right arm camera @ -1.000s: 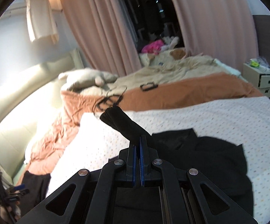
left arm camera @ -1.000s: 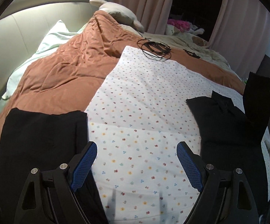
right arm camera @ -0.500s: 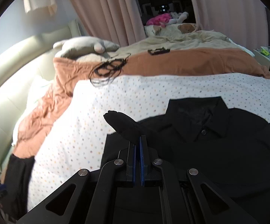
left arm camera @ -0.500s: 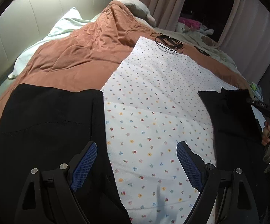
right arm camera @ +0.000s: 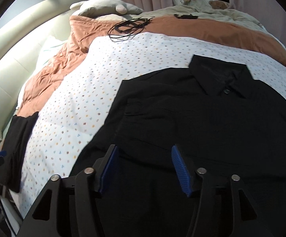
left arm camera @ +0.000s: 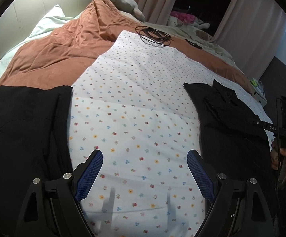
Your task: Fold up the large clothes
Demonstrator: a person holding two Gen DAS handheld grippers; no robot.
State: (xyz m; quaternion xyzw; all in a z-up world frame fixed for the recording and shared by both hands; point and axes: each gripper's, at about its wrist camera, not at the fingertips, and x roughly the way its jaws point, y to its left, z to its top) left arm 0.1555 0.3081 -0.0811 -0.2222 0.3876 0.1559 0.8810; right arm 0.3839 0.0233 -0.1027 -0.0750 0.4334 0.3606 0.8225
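— Looking at the black shirt: it lies flat on the dotted sheet, collar toward the brown quilt, a sleeve folded across its front.

— And the right gripper?

— Its jaws have just been opening; nothing is between them, the pads clear above the shirt's lower part. The left gripper stands wide apart, empty, over the sheet beside the shirt.

— Risk?

— I judge the freed sleeve may slide off. A pad catching the hem could drag the fold askew.
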